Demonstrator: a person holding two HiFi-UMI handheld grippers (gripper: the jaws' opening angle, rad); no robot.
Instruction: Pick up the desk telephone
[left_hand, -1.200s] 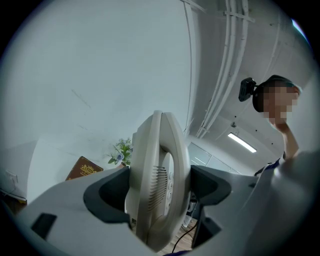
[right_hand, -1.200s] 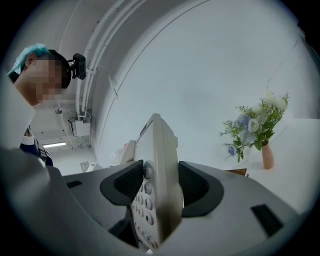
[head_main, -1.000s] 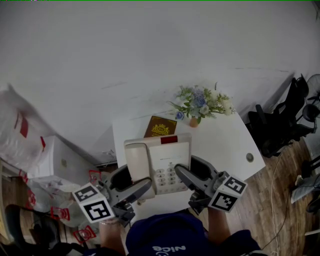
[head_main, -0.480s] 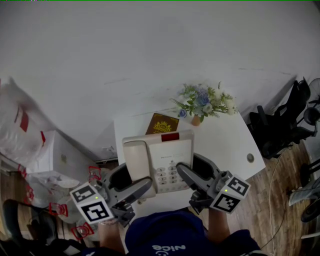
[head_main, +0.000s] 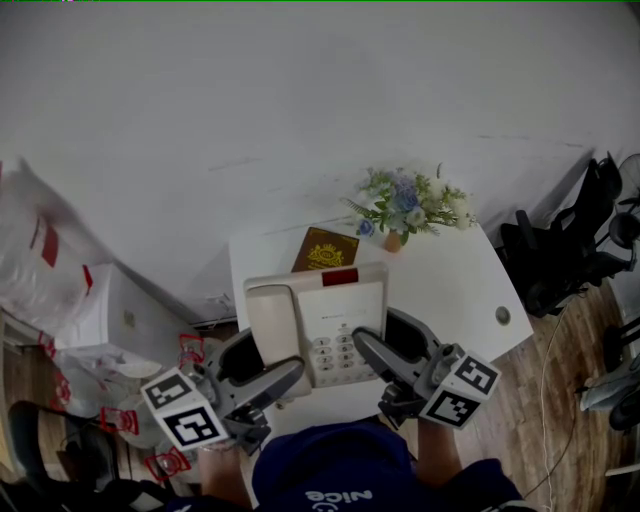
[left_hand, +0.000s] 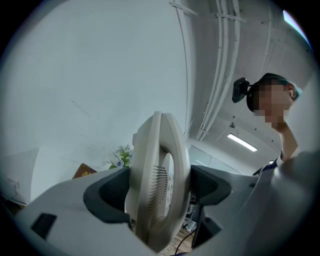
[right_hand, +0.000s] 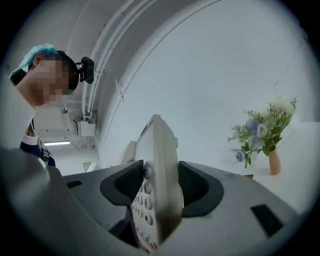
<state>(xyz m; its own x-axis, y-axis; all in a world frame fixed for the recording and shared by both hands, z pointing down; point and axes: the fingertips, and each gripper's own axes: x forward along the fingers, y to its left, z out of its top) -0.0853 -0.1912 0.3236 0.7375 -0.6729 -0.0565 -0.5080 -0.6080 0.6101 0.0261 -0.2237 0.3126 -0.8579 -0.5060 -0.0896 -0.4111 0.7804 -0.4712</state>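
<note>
Currently both grippers are clamping the desk telephone, one on each side. The left gripper is biting the edge on the handset side. In the left gripper view its jaws are closing tight on the phone's two faces, with the dark pads touching the shell and a slotted grille showing between them. The right gripper is pinching the keypad-side edge the same way. In the right gripper view one pad is pressing right against the number keys and the other against the opposite face. In the head view the phone is sitting over the near part of the white table, with a red strip running along its far edge. Can't tell whether it's clear of the tabletop. Beyond it a brown booklet is lying flat on the table. A vase of blue and white flowers is standing just to the right of that, near the far edge. The marker cubes are facing up towards the head camera.
</note>
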